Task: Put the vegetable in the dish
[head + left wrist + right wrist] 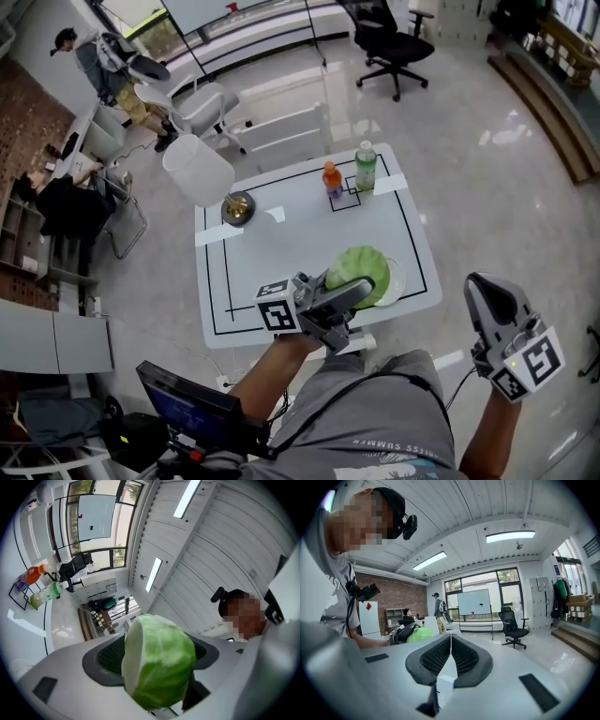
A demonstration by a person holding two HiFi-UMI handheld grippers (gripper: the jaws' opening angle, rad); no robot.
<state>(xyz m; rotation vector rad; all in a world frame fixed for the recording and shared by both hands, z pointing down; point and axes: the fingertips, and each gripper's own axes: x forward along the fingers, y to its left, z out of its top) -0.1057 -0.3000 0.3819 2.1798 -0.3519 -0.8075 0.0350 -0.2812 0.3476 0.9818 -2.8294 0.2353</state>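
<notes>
A green cabbage (361, 270) sits between the jaws of my left gripper (364, 285), which is shut on it near the table's front edge. In the left gripper view the cabbage (159, 663) fills the gap between the dark pads (105, 660). A white dish (397, 283) lies just right of the cabbage, which hides the dish's left part. My right gripper (482, 283) hangs off the table to the right, its jaws together with nothing held. In the right gripper view, the right gripper (450, 656) has its pads meeting, and the cabbage (419, 633) shows far left.
On the white table (281, 272) with black tape lines stand an orange bottle (331, 176) and a green bottle (366, 167) at the back. A white lamp (199, 171) on a brass base (237, 208) stands at the back left. Office chairs stand beyond.
</notes>
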